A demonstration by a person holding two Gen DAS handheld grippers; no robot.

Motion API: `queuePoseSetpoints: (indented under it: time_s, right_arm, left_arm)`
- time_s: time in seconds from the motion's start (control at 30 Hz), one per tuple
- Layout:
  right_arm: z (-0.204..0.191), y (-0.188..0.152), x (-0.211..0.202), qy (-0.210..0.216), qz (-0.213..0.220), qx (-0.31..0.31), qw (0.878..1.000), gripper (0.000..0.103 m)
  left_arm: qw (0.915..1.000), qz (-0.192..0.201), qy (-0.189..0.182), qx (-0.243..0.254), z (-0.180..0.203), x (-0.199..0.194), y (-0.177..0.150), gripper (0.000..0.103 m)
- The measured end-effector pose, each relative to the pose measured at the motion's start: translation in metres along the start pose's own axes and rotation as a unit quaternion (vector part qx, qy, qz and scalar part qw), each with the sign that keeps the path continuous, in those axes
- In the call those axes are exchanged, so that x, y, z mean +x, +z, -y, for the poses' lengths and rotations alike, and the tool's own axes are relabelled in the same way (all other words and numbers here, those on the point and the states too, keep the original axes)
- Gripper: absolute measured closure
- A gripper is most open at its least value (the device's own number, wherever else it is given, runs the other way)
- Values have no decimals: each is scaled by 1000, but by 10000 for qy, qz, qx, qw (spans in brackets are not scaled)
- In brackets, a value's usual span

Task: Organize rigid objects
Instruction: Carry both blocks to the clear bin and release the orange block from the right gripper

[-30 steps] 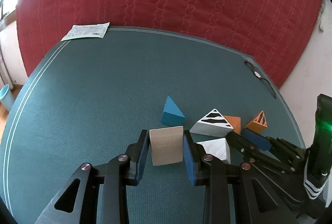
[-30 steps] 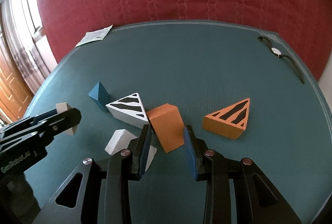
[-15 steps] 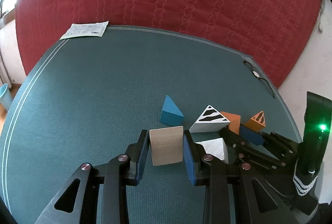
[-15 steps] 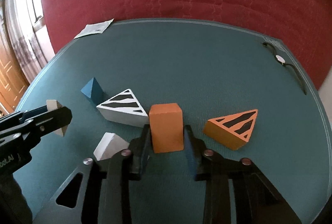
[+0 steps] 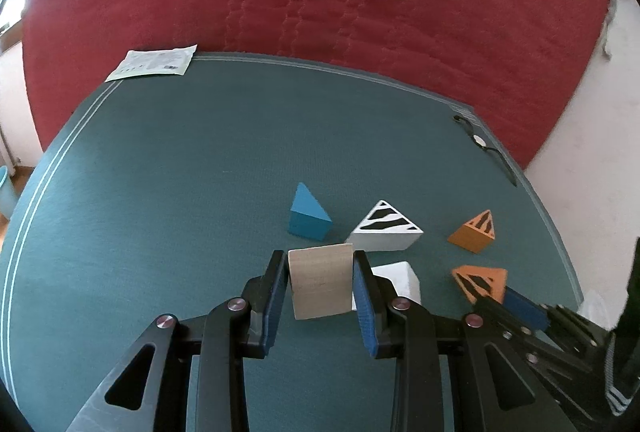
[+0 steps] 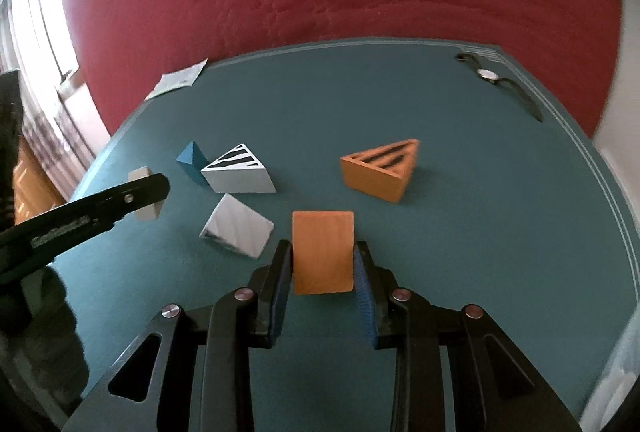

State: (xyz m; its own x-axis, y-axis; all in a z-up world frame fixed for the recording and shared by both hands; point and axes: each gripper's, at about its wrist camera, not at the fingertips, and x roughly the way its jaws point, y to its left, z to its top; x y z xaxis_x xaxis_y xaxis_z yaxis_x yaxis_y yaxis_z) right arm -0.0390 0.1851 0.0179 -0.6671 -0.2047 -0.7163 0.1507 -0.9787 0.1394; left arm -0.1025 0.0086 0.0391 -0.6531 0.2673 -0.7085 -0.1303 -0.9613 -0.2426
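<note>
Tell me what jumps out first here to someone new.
Each gripper is shut on a block: the left gripper on a plain wooden block, the right gripper on an orange block. Striped wedges, white and orange, lie beyond on the teal mat.

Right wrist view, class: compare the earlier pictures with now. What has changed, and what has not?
The right gripper closed on the orange block and carried it away from the zebra-striped wedge it stood beside. The left gripper kept its wooden block clamped in place; the other wedges stayed put.
</note>
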Motion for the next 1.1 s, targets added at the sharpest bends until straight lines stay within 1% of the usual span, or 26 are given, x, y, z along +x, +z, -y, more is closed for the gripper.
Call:
queuePoseSetpoints:
  time_s: [0.27, 0.63, 0.87, 1.1]
  right_arm:
    - [19, -16, -42, -103, 226, 404, 9989, 72]
    - [55, -34, -92, -491, 585, 909, 9929, 72]
    - [91, -51, -122, -926, 773, 1348, 9835, 72]
    - [127, -70, -146, -1421, 906, 1758, 9699, 72]
  left_arm:
    - [9997, 18, -145, 202, 15, -5, -4, 69]
    - [9977, -6, -355, 579, 41, -10, -16, 69]
    - [9958, -46, -449, 792, 57, -12, -24, 69]
    - [9938, -85, -496, 990, 72, -13, -32, 69]
